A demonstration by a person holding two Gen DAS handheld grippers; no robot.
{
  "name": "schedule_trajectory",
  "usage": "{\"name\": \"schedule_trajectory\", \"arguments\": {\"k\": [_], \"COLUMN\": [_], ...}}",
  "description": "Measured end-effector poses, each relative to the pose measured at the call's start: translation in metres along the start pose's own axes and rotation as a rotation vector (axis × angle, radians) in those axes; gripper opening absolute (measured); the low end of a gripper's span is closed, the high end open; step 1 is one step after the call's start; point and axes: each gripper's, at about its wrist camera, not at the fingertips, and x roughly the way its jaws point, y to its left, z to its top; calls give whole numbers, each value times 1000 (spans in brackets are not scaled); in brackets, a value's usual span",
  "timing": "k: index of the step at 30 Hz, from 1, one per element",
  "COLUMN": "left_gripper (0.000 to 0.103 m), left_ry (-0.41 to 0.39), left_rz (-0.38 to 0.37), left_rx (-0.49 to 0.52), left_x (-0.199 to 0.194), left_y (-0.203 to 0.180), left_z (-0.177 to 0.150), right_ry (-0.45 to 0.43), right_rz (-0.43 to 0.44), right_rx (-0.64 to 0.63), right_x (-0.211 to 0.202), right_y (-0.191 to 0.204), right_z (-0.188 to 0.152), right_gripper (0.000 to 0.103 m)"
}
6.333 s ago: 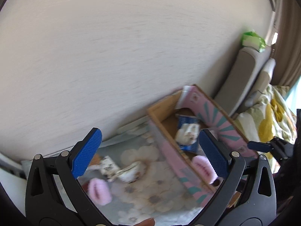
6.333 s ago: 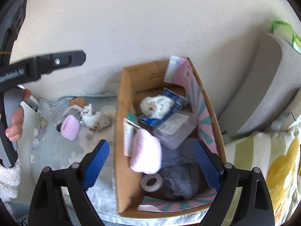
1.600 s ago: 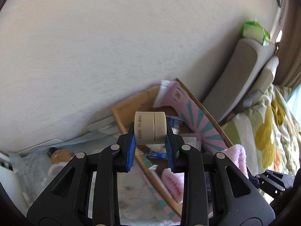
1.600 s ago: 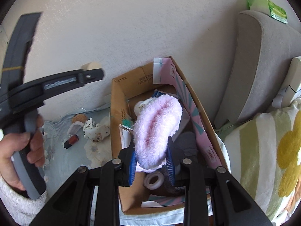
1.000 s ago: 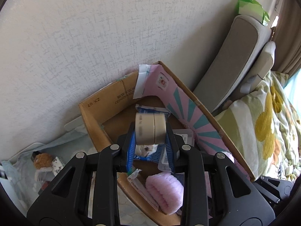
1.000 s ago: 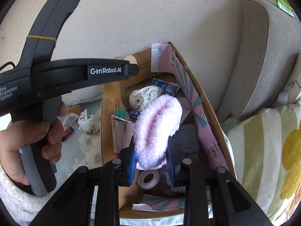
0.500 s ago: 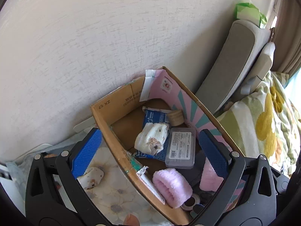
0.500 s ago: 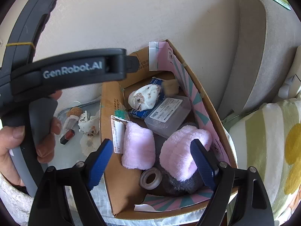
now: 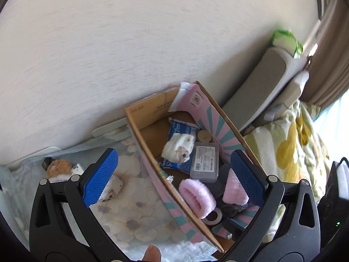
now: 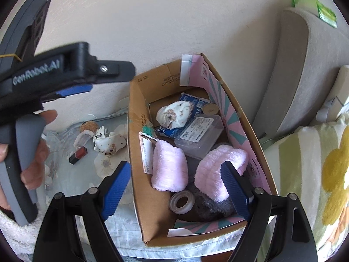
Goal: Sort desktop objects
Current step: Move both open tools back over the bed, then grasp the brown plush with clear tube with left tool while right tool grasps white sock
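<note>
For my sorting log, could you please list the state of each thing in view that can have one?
left claw: open, empty
right claw: open, empty
cardboard box: open, partly filled
two pink fuzzy socks: lying in the box
tape roll: lying flat in the box
clear plastic case: shut, in the box
red lipstick: lying outside the box, on the floral cloth

Open cardboard box (image 10: pixel 135 144) with pink-teal lining holds two fluffy pink slippers (image 10: pixel 169 168), a clear plastic case (image 10: pixel 199 135), beige tape roll (image 10: pixel 210 109); crumpled white cloth (image 10: pixel 109 142) lies outside.
</note>
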Motion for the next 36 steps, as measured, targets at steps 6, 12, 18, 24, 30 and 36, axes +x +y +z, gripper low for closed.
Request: {"name": "schedule_trajectory", "arguments": {"k": [6, 12, 18, 24, 30, 36], "left_gripper": [103, 103, 103, 103, 103, 102], "left_ry": [-38, -79, -127, -202, -211, -136], "left_rz": [13, 42, 81, 198, 296, 270], "left_rx": [-55, -95, -178, -241, -233, -156], "left_x": [-25, -52, -84, -128, -143, -108], "left_y": [32, 68, 112, 169, 210, 230], "left_z": [-6, -16, -29, -41, -53, -73], "right_ry": [-15, -61, -73, -119, -115, -38], "right_rz": [31, 36, 60, 80, 130, 174], "right_rx": [-24, -74, -104, -160, -216, -266], "right_x": [-6, -17, -18, -27, -16, 16], "right_y": [19, 46, 68, 92, 119, 147], "right_z": [2, 6, 10, 15, 16, 10], "right_gripper": [81, 81, 81, 81, 81, 81]}}
